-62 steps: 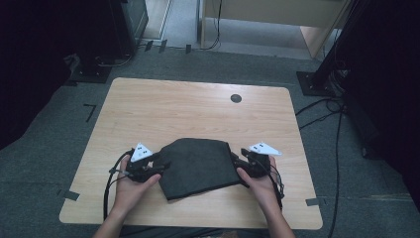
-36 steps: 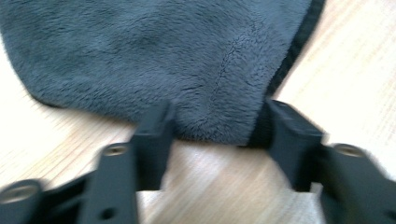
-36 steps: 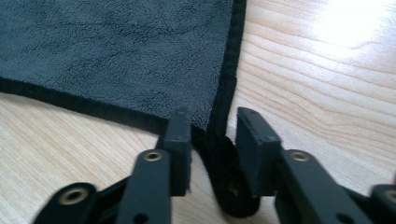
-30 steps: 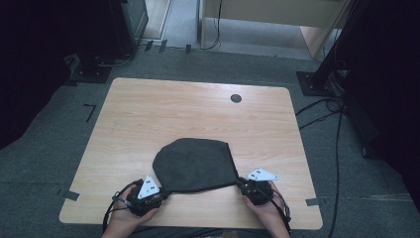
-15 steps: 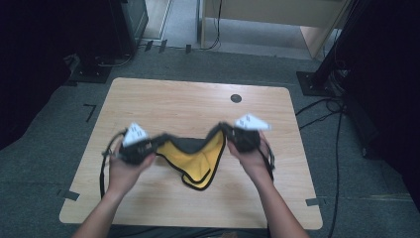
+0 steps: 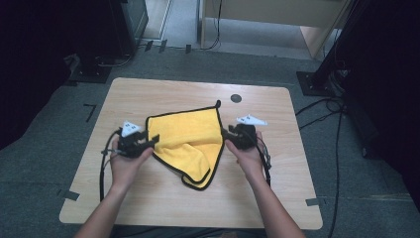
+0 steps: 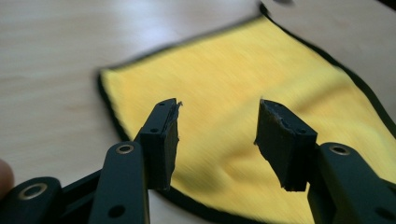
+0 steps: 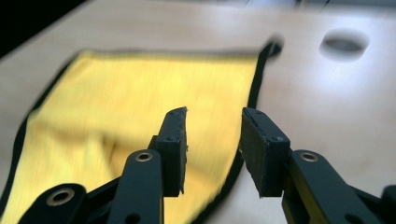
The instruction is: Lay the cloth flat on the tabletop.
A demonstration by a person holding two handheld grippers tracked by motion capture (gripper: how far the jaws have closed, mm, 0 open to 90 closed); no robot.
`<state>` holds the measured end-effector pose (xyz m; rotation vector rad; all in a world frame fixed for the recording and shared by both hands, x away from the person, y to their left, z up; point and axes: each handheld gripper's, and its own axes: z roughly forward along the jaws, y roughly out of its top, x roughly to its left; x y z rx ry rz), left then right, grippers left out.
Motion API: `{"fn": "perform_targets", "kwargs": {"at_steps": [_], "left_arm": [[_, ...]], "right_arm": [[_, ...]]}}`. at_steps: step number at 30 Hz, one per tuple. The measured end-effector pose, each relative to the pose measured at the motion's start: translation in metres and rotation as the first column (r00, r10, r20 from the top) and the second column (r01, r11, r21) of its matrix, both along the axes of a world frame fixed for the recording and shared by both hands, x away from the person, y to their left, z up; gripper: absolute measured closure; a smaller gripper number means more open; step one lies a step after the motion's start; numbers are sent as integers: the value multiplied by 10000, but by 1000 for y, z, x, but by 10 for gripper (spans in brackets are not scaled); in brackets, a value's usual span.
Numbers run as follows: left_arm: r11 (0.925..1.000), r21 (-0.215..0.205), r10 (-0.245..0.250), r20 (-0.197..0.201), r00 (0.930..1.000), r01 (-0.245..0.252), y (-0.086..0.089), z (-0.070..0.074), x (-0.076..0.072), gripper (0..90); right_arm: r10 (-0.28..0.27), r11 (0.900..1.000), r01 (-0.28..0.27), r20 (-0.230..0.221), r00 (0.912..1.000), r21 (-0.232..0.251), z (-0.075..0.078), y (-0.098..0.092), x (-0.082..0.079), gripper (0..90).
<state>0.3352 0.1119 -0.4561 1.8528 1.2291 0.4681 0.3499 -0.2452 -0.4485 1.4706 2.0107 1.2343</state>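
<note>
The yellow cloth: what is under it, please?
The cloth lies on the wooden table. Its near part is folded over itself, so cloth lies under cloth there. Whatever else it covers cannot be seen.

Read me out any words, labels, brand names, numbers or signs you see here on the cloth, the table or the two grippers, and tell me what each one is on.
There is no text to read anywhere.
yellow cloth: plain, black edging, no label showing.
table: bare wood with a dark round hole, no markings.
left gripper: grey plate on top has small dark dots, no lettering.
right gripper: the same, dots and no lettering.
</note>
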Motion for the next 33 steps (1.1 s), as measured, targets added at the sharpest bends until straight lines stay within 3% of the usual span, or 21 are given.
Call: {"fn": "perform_targets", "kwargs": {"at_steps": [2, 3, 4, 7, 8, 12, 13, 14, 15, 16, 17, 18, 19, 20, 23, 27, 31, 33], "left_arm": [[9982, 86, -585, -126, 9982, 586, -13, -10, -16, 486], [9957, 28, -923, -224, 9955, 923, -20, -13, -23, 486], [9919, 13, -1269, -258, 9916, 1269, -27, -16, -30, 481], [9780, 180, -2075, -231, 9780, 2079, -49, -23, -47, 481], [9692, 334, -2432, -256, 9696, 2440, -61, -29, -54, 475], [9618, 803, -2595, -380, 9650, 2618, -74, -41, -57, 485], [9597, 937, -2616, -482, 9640, 2651, -76, -45, -57, 538], [9572, 1083, -2636, -559, 9630, 2683, -76, -47, -57, 648], [9554, 1333, -2555, -741, 9640, 2635, -77, -50, -56, 648], [9524, 1379, -2615, -891, 9611, 2719, -77, -52, -55, 760], [9479, 1335, -2776, -1000, 9555, 2893, -77, -54, -55, 760], [9448, 1382, -2842, -1055, 9530, 2971, -76, -54, -55, 859], [9418, 1456, -2895, -1063, 9513, 3029, -76, -55, -55, 859], [9388, 1498, -2969, -1050, 9491, 3103, -75, -55, -55, 900], [9297, 1690, -3125, -1081, 9437, 3272, -71, -53, -56, 900], [9299, 1863, -3006, -1126, 9471, 3172, -56, -52, -55, 900], [9414, 1998, -2532, -1143, 9606, 2719, -34, -52, -50, 900], [9462, 2038, -2327, -1113, 9662, 2514, -26, -52, -48, 900]], "right_arm": [[206, 9997, -214, -545, 9983, -154, -18, 1, -16, 613], [206, 9997, -214, -545, 9983, -154, -18, 1, -16, 613], [429, 9986, -459, -971, 9943, -280, -33, 4, -33, 613], [722, 9966, -766, -1298, 9889, -293, -48, 9, -54, 613], [769, 9963, -815, -1399, 9872, -272, -52, 11, -58, 611], [572, 9973, -634, -1496, 9871, -367, -64, 18, -66, 613], [592, 9975, -643, -1532, 9864, -285, -66, 21, -67, 613], [631, 9970, -688, -1469, 9871, -343, -66, 25, -67, 617], [631, 9970, -688, -1469, 9871, -343, -66, 25, -67, 617], [706, 9954, -785, -1332, 9886, -550, -67, 33, -67, 633], [706, 9954, -785, -1332, 9886, -550, -67, 33, -67, 633], [656, 9941, -756, -1244, 9901, -774, -67, 38, -67, 736], [656, 9941, -756, -1244, 9901, -774, -67, 38, -67, 736], [685, 9933, -788, -1185, 9906, -847, -68, 40, -66, 857], [627, 9926, -746, -1216, 9906, -957, -66, 39, -65, 885], [568, 9929, -683, -1172, 9915, -970, -65, 32, -64, 886], [35, 9936, -139, -921, 9957, -1121, -62, 12, -59, 885], [-521, 9926, 429, -792, 9955, -1134, -58, -8, -56, 885]]}}
